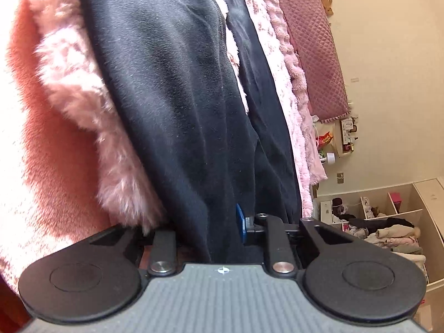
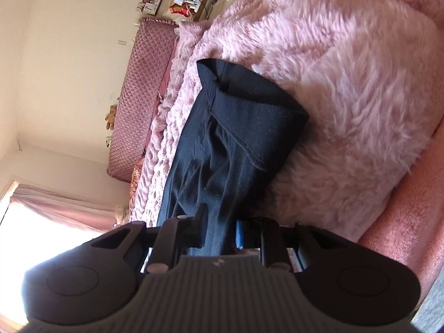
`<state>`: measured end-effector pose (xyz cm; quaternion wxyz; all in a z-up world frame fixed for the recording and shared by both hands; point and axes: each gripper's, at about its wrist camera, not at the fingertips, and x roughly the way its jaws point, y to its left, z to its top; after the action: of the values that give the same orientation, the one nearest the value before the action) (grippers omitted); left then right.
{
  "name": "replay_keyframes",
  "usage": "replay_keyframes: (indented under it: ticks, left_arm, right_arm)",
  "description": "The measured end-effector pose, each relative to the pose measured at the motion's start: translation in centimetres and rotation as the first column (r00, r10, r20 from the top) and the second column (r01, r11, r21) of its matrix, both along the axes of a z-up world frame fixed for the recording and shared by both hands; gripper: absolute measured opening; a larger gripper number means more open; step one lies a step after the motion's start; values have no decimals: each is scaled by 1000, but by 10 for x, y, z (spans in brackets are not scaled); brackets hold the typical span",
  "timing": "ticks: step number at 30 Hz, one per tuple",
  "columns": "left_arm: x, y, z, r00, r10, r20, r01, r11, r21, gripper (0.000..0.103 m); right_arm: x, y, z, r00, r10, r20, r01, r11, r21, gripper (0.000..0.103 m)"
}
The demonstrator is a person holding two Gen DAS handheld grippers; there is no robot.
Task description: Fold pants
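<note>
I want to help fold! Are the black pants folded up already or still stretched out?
Still stretched out. The pants lie long across the fluffy pink blanket, with both grippers pinching one end.

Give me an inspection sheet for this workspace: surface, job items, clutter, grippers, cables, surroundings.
Surface: bed covered by a fluffy pink blanket, rumpled.
Job's things: black pants lying lengthwise on the blanket, waistband at the far end.
Clutter: a heap of clothes in the low shelf unit.
Grippers: left gripper has black fabric between its fingers; right gripper is clamped on the pants' near end.
Cables: a thin dark cord by the bedside shelf; nothing on the bed.
Surroundings: quilted pink headboard, a small teddy bear beside it, cream walls, pink curtain at a bright window.
</note>
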<state>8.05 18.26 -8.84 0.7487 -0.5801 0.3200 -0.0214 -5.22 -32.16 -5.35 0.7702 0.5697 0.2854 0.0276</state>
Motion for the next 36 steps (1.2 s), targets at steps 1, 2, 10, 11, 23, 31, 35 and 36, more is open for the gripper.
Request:
replay_keyframes:
  ticks: [1, 2, 10, 11, 23, 31, 35, 36]
  left_arm:
    - [3, 0, -2, 1000, -4, -4, 4, 1000, -9, 29]
    - [4, -1, -4, 1000, -1, -5, 1, 1000, -22, 29]
    - [9, 2, -16, 999, 23, 37, -20, 997, -76, 42]
    - [11, 2, -16, 999, 9, 53, -5, 998, -69, 43]
    - [-2, 7, 16, 996, 13, 83, -1, 990, -138, 9]
    - [34, 17, 48, 986, 3, 169, 17, 994, -112, 9]
    - [63, 19, 61, 985, -27, 173, 40, 996, -74, 9]
    - [71, 20, 64, 985, -33, 170, 45, 997, -67, 9]
  right_arm:
    - [2, -1, -2, 1000, 1, -12, -1, 1000, 3, 17]
    - [3, -3, -4, 1000, -3, -15, 3, 1000, 7, 17]
    - [17, -17, -10, 1000, 10, 26, -12, 997, 71, 19]
    - [20, -19, -13, 1000, 10, 23, -12, 996, 88, 19]
    - [1, -23, 7, 993, -20, 117, 3, 990, 143, 0]
    - [24, -17, 29, 976, -5, 217, -33, 985, 169, 1]
    - [47, -22, 39, 968, -22, 248, -22, 985, 173, 1]
    - [54, -25, 40, 967, -28, 252, -19, 983, 184, 0]
